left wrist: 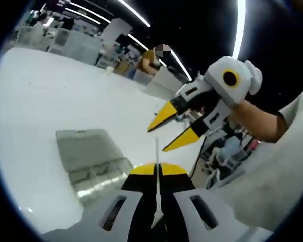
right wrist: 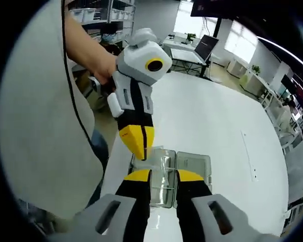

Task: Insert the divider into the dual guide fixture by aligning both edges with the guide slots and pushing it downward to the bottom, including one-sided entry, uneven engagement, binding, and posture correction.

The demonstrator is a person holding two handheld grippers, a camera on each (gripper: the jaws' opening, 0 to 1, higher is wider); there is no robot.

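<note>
- Left gripper [left wrist: 157, 171], yellow-tipped jaws: pinching the thin clear plastic divider [left wrist: 156, 151] edge-on, aloft.
- Right gripper [left wrist: 172, 132]: jaws spread, holding nothing.
- Clear plastic dual guide fixture [right wrist: 184, 174]: on the white table [right wrist: 227, 126], below.
- Risk: a tilted descent would likely bring one-sided entry, then binding.

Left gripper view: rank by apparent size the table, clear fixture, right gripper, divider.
Largest to smallest as they look:
1. white table
2. right gripper, though it sits nearer the camera, so this is unsure against the next
3. clear fixture
4. divider, seen edge-on as a thin white strip in the left gripper
</note>
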